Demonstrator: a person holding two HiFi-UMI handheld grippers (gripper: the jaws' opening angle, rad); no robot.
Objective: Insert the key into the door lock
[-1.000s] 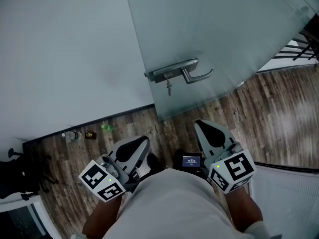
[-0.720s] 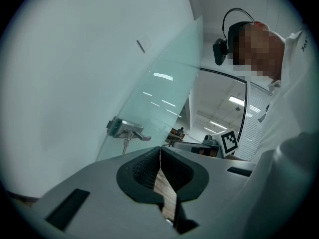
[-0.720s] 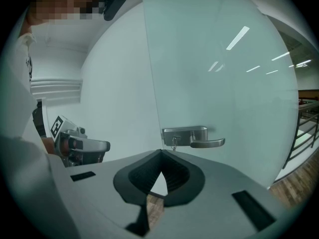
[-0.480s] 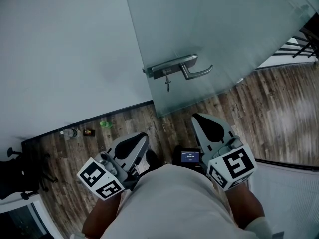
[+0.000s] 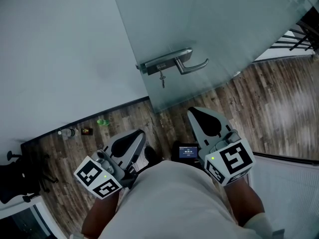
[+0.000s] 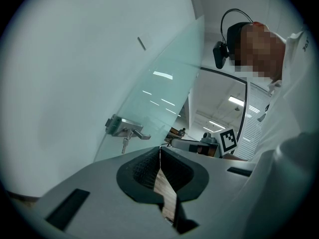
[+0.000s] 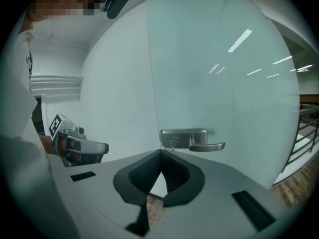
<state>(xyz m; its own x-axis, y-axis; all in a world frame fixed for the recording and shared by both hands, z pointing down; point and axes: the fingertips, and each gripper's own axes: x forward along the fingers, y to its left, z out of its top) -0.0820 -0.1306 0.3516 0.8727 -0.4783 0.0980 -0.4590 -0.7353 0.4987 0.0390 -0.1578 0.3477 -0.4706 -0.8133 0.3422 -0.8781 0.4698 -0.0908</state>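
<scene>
Left gripper (image 6: 160,149): jaws pressed together at the tips, the ribbed black pads (image 6: 142,169) gripping nothing. Right gripper (image 7: 160,153): likewise clenched tip to tip and empty (only floor shows through the gap lower down between the pads).

The one key (image 5: 161,79) is in neither gripper. It hangs from the underside of the lock plate (image 5: 164,63) on the glass door (image 5: 214,29), at the far side of the scene. Its long axis is vertical and its free end points down at the floor (image 5: 279,108). It is too small to tell whether it sits in the keyhole or dangles from a ring. The same key appears in the left gripper view (image 6: 124,144) and the right gripper view (image 7: 172,144).

Count: one key, one lock plate, one lever handle (image 5: 193,66), two grippers. The lever lies level, its free end pointing right.

Pose: both grippers are held low and near, close against the person's torso, one at each side, tips aimed forward at the door and well apart from the lock. In the head view the left gripper (image 5: 135,137) is at near left and the right gripper (image 5: 196,114) at near right, the latter reaching slightly farther. Each carries its marker cube (image 5: 229,162) at the rear, over the forearm (image 5: 99,218).

A small lit screen (image 5: 188,151) sits between the grippers. A bottle (image 5: 67,132) lies on the floor by the wall (image 5: 60,49), far left.
</scene>
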